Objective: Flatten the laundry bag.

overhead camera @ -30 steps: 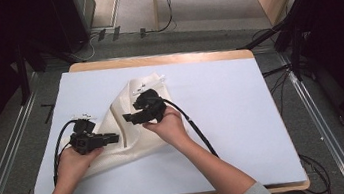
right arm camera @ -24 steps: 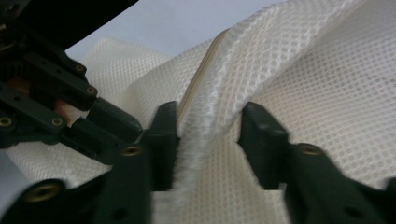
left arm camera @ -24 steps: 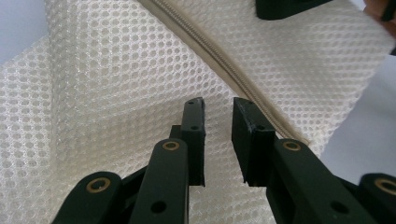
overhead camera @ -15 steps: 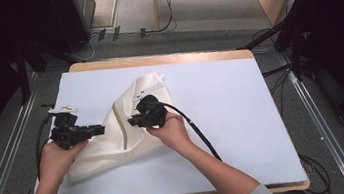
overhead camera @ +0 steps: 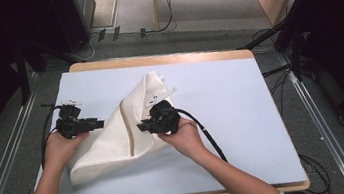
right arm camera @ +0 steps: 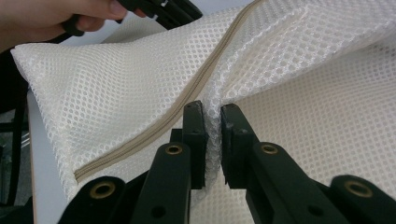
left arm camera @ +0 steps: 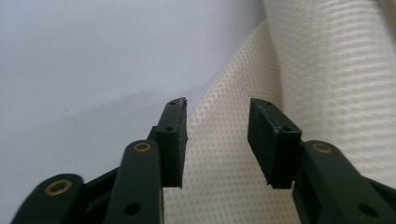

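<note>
A white mesh bag [overhead camera: 106,151] with a beige zipper [overhead camera: 128,130] lies crumpled left of the table's middle. My right gripper [overhead camera: 141,127] is shut on a raised fold of the mesh [right arm camera: 116,93] just beside the zipper [right arm camera: 187,100]; its jaws closed on it within the last second. My left gripper [overhead camera: 97,123] points at the bag's left edge. Its jaws have just been opening and stand apart over the mesh [left arm camera: 317,70], with the pads [left arm camera: 173,135] pressing on nothing.
A pale blue sheet [overhead camera: 242,108] covers the wooden table [overhead camera: 155,59], with bare room to the right of the bag. A cable [overhead camera: 211,140] trails from the right gripper along the forearm. Metal rails [overhead camera: 313,108] run beside the table.
The left gripper has slid left off the bag to its left edge and opened. The right gripper has shut on a fold by the zipper and drawn it a little toward the person.
</note>
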Tool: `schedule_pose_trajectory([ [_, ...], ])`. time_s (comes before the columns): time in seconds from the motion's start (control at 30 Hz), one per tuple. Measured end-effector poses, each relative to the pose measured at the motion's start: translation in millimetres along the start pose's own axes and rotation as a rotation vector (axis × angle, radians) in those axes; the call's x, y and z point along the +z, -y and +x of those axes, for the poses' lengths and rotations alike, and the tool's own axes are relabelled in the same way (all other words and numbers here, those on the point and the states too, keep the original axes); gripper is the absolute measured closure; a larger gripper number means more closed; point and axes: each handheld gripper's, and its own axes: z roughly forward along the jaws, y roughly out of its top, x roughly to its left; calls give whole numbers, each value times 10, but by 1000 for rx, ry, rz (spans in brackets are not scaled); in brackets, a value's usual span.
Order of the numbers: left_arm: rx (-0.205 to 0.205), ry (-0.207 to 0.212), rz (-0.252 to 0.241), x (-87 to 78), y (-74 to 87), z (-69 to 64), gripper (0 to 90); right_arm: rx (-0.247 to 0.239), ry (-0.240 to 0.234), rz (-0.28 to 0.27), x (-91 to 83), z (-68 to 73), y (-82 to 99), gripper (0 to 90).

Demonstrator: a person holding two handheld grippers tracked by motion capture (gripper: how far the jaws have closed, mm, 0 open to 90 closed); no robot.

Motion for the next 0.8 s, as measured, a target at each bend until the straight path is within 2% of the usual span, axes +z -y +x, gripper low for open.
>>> schedule_pose_trajectory([
  [0.17, 34, 11, 50, 154, 6, -16, 550, 4, 1, -10, -84, -2, 92, 826],
  [0.2, 51, 9, 47, 163, 9, -31, 542, 6, 3, -16, -103, -10, 110, 825],
  [0.33, 48, 51, 42, 220, 17, -100, 589, 28, 11, -29, -177, -61, 167, 824],
  [0.37, 60, 46, 41, 236, 23, -132, 620, 27, 11, -32, -187, -72, 175, 824],
  [0.4, 90, 16, 45, 238, 26, -162, 655, 30, 15, -30, -203, -82, 183, 824],
  [0.43, 103, -3, 48, 240, 27, -179, 696, 30, 16, -34, -215, -92, 191, 824],
  [0.6, 70, 8, 65, 246, 22, -146, 889, 32, 20, -37, -275, -109, 209, 824],
  [0.73, 67, -1, 74, 231, -10, -154, 900, 33, 19, -40, -320, -113, 222, 825],
  [0.8, 45, 2, 59, 194, -24, -131, 900, 31, 20, -48, -360, -115, 228, 825],
])
